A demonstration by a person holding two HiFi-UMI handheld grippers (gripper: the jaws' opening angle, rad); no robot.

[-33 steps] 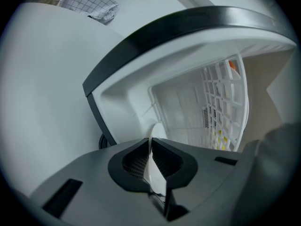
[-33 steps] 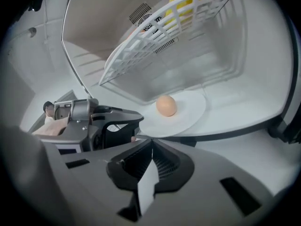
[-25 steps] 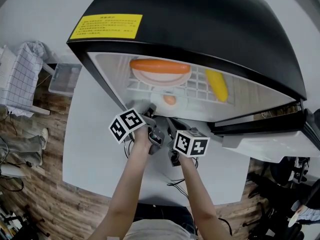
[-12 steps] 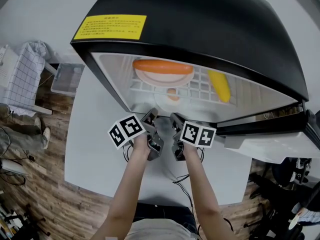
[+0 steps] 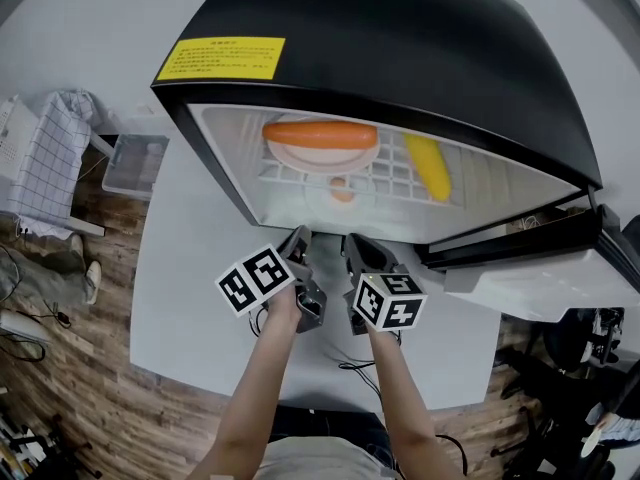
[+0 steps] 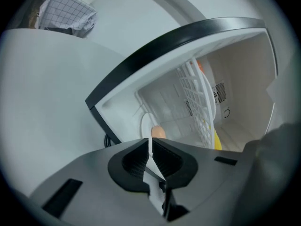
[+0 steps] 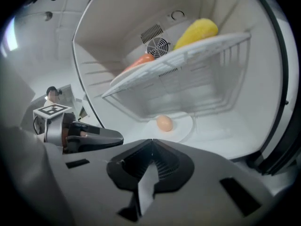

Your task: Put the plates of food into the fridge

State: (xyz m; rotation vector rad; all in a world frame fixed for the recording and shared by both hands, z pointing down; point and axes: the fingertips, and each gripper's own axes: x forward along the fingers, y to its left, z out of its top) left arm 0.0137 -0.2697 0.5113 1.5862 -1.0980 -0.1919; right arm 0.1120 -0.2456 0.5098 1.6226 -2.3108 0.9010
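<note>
- A clear box and a checked cloth sit left of our worktop.
- In the open fridge, the wire shelf bears an orange-food plate and a yellow piece; the egg plate lies below.
- Our left gripper has its jaws a sliver apart, and the right gripper has them together.

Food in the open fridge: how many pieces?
3: long orange piece, left on the white wire shelf; yellow oblong piece, right on it; tan egg on the round white plate below. Others may be hidden.
</note>
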